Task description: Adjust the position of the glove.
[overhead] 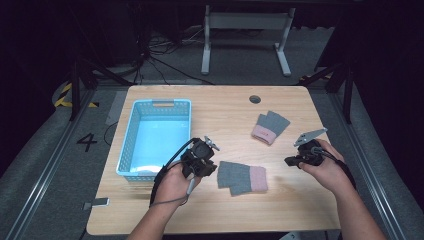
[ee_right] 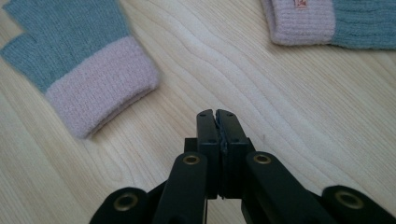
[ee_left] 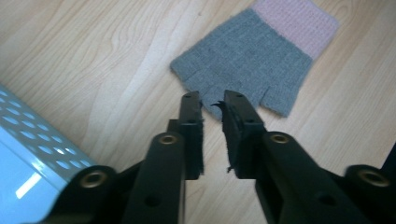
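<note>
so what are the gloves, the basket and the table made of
The near glove and the far glove look like soft knitted yarn, grey with pink cuffs: ribbed stitches and a fuzzy matte surface show in both gripper views. The basket seems moulded light blue plastic, slightly glossy, with perforated walls. The table top looks like pale wood or a wood-look laminate, with visible grain and a smooth finish.

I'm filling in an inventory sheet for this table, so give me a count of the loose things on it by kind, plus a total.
Grey knitted fingerless gloves with pink cuffs: 2, the near glove between the grippers and the far glove toward the back right
Light blue perforated plastic baskets: 1
Total: 3
</note>
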`<state>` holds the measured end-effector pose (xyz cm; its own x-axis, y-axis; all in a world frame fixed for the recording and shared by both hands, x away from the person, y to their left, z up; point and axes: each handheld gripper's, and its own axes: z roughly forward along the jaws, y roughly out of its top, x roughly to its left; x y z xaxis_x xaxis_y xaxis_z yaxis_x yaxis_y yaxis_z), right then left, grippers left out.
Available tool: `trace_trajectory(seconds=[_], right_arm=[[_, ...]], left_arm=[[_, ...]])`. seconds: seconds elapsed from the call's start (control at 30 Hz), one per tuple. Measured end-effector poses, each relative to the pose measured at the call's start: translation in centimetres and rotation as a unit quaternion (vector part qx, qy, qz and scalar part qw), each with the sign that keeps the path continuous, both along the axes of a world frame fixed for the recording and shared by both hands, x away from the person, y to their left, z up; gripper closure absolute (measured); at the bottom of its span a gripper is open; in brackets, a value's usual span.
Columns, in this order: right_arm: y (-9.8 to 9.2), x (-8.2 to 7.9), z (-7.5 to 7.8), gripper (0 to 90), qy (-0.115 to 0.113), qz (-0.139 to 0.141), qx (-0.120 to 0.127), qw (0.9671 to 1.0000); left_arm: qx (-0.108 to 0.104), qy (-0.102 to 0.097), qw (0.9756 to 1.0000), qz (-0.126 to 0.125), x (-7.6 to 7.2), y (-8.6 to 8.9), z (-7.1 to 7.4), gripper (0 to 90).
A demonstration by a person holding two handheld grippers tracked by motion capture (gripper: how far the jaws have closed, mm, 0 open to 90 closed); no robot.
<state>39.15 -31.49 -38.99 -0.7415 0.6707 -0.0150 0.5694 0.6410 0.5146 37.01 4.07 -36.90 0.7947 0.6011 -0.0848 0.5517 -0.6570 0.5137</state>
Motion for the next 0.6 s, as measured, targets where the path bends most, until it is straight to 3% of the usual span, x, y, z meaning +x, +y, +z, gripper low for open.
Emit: trace_trajectory(seconds=[0.1, 0.4, 0.47, 0.53, 0.6], right_arm=[[0.0, -0.1, 0.0, 90.0, -0.001, 0.001, 0.001, 1.0], [0.4, 0.2, 0.5, 90.0, 0.001, 0.003, 0.021, 0.9998], [0.6, 0.5, 0.8, 90.0, -0.001, 0.0, 0.031, 0.9995], [0.8, 1.1, 1.1, 90.0, 0.003, -0.002, 0.05, 0.9988], [1.0, 1.8, 1.4, 90.0, 0.002, -0.006, 0.052, 0.9986]], left_arm=[[-0.003, 0.005, 1.0, -0.003, -0.2, -0.1, 0.2, 89.2], [-0.008, -0.003, 1.0, -0.002, -0.3, 0.2, 0.6, 88.5], [-0.011, -0.001, 0.9999, 0.0, -0.2, 0.3, 0.6, 82.9], [-0.013, 0.0, 0.9999, 0.002, -0.2, 0.4, 0.6, 83.2], [-0.016, 0.0, 0.9999, 0.002, -0.2, 0.4, 0.7, 84.2]])
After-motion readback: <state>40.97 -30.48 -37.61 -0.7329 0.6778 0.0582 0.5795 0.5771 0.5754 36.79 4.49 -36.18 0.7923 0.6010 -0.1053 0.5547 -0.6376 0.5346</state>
